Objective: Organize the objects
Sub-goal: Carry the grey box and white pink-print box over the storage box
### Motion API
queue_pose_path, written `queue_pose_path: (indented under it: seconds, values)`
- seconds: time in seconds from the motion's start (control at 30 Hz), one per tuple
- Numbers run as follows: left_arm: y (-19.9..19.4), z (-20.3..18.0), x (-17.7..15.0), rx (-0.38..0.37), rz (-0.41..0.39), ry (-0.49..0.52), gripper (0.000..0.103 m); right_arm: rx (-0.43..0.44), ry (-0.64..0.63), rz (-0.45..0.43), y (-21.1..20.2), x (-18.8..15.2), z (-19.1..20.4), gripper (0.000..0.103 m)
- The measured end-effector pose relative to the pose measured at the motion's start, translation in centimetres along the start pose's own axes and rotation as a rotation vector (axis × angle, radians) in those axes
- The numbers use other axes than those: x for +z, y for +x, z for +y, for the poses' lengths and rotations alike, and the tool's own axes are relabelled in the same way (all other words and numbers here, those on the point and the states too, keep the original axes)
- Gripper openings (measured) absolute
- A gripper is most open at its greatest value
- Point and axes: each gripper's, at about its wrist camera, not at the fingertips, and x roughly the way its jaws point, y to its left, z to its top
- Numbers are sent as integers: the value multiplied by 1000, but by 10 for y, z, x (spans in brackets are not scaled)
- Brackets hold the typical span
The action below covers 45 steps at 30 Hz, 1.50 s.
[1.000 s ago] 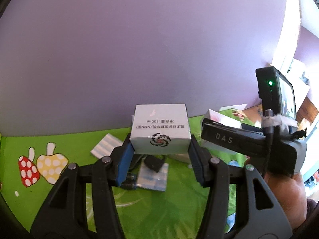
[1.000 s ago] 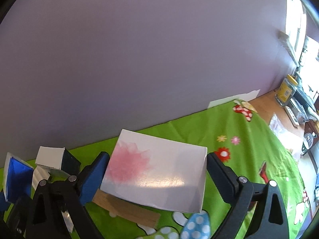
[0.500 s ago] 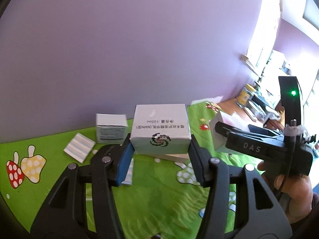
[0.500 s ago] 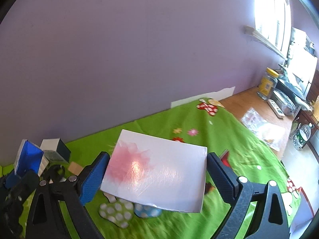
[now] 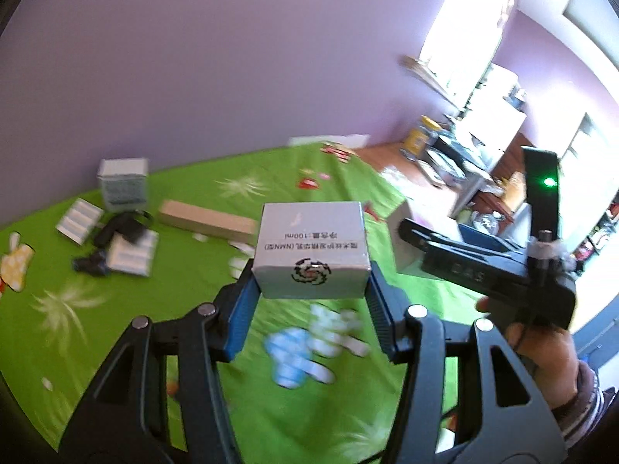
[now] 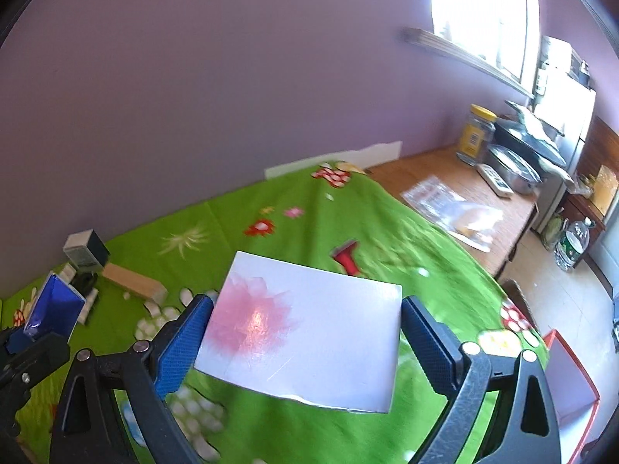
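My left gripper (image 5: 311, 301) is shut on a small white box with black print (image 5: 311, 249), held above the green patterned cloth (image 5: 185, 294). My right gripper (image 6: 305, 336) is shut on a larger white box with a pink flower (image 6: 305, 328), also held in the air. The right gripper (image 5: 483, 266) shows at the right of the left wrist view. The left gripper's box (image 6: 54, 309) shows blue at the left edge of the right wrist view.
On the cloth at the far left lie a small white box (image 5: 123, 183), a tan long box (image 5: 205, 222), striped packets (image 5: 79, 220) and a black item (image 5: 116, 228). A red-rimmed bin (image 6: 572, 382) sits at the lower right. A wooden counter (image 6: 456, 181) holds a jar (image 6: 476, 133) and pans.
Both grippers have lifted and swung right with their boxes held. The pile of small items has slid to the left of both views; the counter and the red bin have come into sight.
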Motion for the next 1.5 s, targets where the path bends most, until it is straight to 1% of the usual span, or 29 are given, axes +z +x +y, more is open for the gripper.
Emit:
queue_pose_path:
  seconds: [0.13,0.2,0.27,0.4,0.5,0.67,0.93,1.1,1.23,1.33,1.5]
  values:
    - [-5,-31,-16,-69,3,4,57,-25,11,7,4,-14,-37,97]
    - [-4,-48,-24,-105,8,11,57,-43,14,9,-6,-21,-50,97]
    - [-4,-64,-33,-128,10,19,57,-58,16,14,-11,-29,-66,97]
    - [7,-94,-47,-158,11,35,57,-106,1,29,-19,-50,-91,97]
    - [19,-113,-55,-181,20,46,57,-119,19,54,-26,-67,-109,97]
    - [26,-134,-70,-191,36,81,57,-153,60,70,-35,-86,-142,97]
    - [50,-155,-93,-244,70,110,57,-221,112,77,-52,-110,-190,97]
    - [45,-171,-110,-270,97,154,57,-254,138,77,-61,-124,-216,97]
    - [56,-193,-119,-297,122,195,57,-278,162,80,-61,-134,-237,97]
    - [62,-209,-131,-306,148,228,57,-287,186,96,-60,-145,-251,97]
    - [79,-232,-156,-311,214,285,57,-322,241,173,-45,-169,-275,97]
